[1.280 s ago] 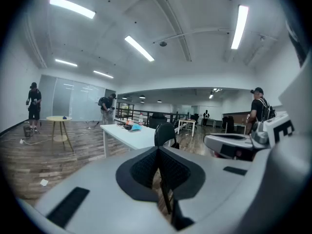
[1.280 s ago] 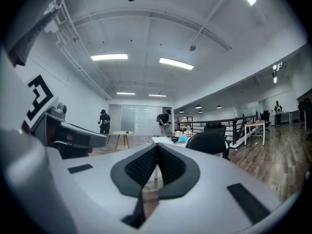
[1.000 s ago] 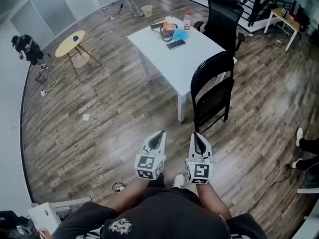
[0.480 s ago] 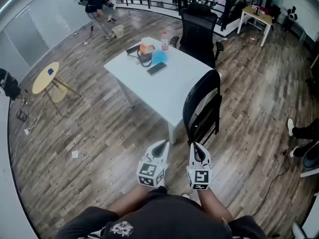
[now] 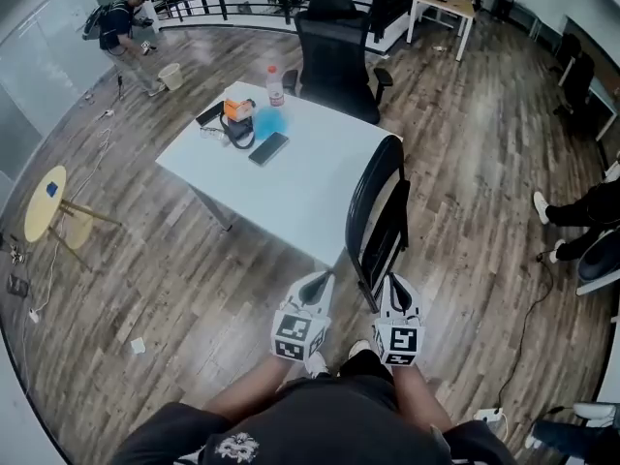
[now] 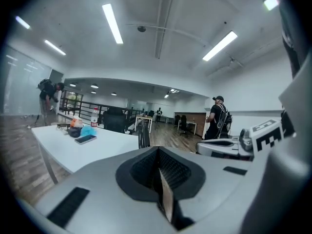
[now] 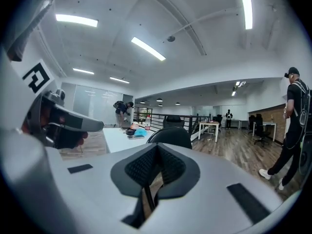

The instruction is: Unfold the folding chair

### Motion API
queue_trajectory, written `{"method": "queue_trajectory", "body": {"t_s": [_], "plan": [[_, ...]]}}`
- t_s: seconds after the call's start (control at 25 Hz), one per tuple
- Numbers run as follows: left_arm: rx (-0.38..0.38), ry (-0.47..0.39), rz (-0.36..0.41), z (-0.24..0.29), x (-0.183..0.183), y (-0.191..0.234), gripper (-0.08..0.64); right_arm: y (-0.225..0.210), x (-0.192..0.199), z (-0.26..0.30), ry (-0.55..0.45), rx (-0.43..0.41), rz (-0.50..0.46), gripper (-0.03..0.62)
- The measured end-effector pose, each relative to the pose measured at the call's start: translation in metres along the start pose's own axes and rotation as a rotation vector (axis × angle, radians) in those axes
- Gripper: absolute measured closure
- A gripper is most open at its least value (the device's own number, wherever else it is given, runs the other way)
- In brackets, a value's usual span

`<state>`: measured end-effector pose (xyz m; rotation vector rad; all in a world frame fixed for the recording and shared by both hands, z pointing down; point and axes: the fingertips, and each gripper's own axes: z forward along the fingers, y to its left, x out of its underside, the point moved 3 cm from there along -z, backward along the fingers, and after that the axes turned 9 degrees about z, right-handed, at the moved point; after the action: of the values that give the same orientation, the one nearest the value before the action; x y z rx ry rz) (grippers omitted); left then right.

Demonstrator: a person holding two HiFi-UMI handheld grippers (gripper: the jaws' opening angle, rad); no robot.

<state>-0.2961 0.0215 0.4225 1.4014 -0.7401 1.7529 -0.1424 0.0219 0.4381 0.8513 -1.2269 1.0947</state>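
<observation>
The black folding chair (image 5: pixel 378 216) stands folded flat and upright on the wood floor, leaning against the near right corner of the white table (image 5: pixel 320 197). My left gripper (image 5: pixel 318 283) is shut and empty, just left of the chair's feet. My right gripper (image 5: pixel 391 287) is shut and empty too, its tip close to the chair's lower frame; touching or apart cannot be told. In the left gripper view the chair (image 6: pixel 143 138) shows edge-on past the shut left gripper (image 6: pixel 159 172). In the right gripper view the chair's curved back (image 7: pixel 171 136) rises just beyond the shut right gripper (image 7: pixel 155 165).
On the table lie a phone (image 5: pixel 268 147), a bottle (image 5: pixel 275 85) and a bag (image 5: pixel 237 112). A black office chair (image 5: pixel 334 61) stands behind the table. A person's feet (image 5: pixel 542 211) are at the right, a yellow side table (image 5: pixel 48 206) at the left. Another person (image 7: pixel 292 126) walks at the right.
The view has swung and I have come closer to the chair. Both grippers, still shut, now sit right at the chair's base instead of well in front of it.
</observation>
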Motion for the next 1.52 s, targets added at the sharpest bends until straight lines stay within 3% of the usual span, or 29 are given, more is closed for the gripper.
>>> {"method": "queue_trajectory", "body": {"t_s": [0.32,0.44,0.8,0.96,1.12,1.16,1.24,1.28,1.52], "plan": [[0.046,0.008,0.053,0.065,-0.025,0.02,0.555,-0.045,-0.004,0.044,0.0,0.097,0.038,0.578],[0.017,0.047,0.081,0.093,-0.03,0.034,0.555,-0.052,-0.011,0.073,-0.007,0.09,0.028,0.578],[-0.032,0.101,0.064,0.177,-0.045,0.067,0.552,-0.112,-0.01,0.154,0.026,0.148,0.019,0.578],[-0.017,0.139,0.07,0.215,-0.048,0.065,0.495,-0.136,0.001,0.18,0.056,0.166,0.049,0.578],[0.005,0.199,0.068,0.247,-0.046,0.064,0.36,-0.147,0.013,0.207,0.116,0.163,0.086,0.574],[0.01,0.215,0.069,0.254,-0.045,0.065,0.346,-0.148,0.017,0.214,0.135,0.166,0.098,0.558],[0.022,0.246,0.071,0.264,-0.041,0.066,0.327,-0.151,0.027,0.225,0.166,0.183,0.124,0.436],[0.029,0.258,0.067,0.269,-0.039,0.066,0.327,-0.153,0.032,0.229,0.176,0.198,0.133,0.411],[0.065,0.373,0.01,0.304,-0.027,0.076,0.322,-0.163,0.075,0.261,0.336,0.271,0.161,0.33]]}}
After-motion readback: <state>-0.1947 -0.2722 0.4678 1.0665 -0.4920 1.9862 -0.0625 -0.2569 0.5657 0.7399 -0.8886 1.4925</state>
